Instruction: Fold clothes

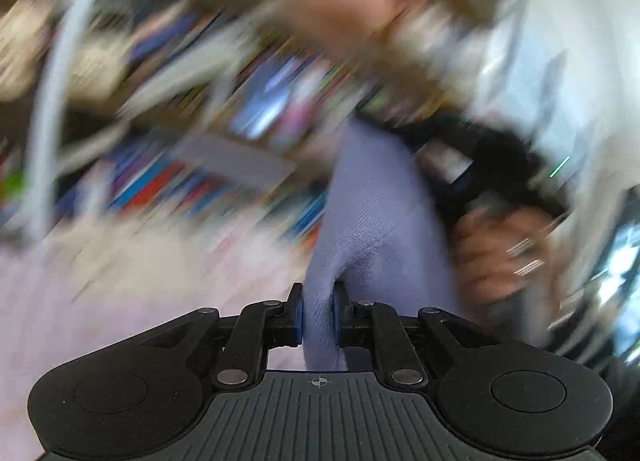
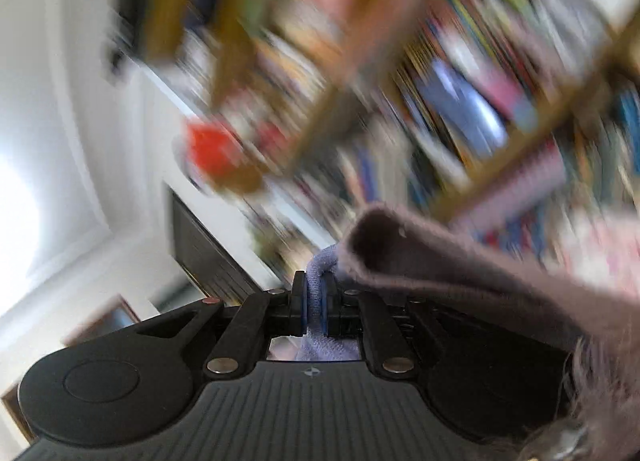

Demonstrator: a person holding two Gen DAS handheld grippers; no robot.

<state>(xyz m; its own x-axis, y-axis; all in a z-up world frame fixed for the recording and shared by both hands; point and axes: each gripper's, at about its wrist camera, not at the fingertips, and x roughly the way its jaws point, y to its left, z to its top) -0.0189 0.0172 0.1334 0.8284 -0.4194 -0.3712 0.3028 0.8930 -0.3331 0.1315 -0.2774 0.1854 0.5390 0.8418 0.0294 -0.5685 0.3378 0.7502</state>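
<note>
A pale lavender knit garment (image 1: 372,213) is held up in the air between both grippers. My left gripper (image 1: 318,313) is shut on a fold of it, and the cloth stretches up and away toward the right. My right gripper (image 2: 316,309) is shut on a rolled lavender edge (image 2: 320,261) of the same garment, and more of the cloth drapes over the gripper's right side (image 2: 460,273). The person's other hand (image 1: 500,257) with the right gripper shows at the right of the left wrist view. Both views are heavily motion-blurred.
A wooden bookshelf packed with colourful books (image 2: 460,109) fills the background of both views. A light pinkish surface (image 1: 80,301) lies below at the left. A white wall and a dark frame (image 2: 204,253) stand to the left in the right wrist view.
</note>
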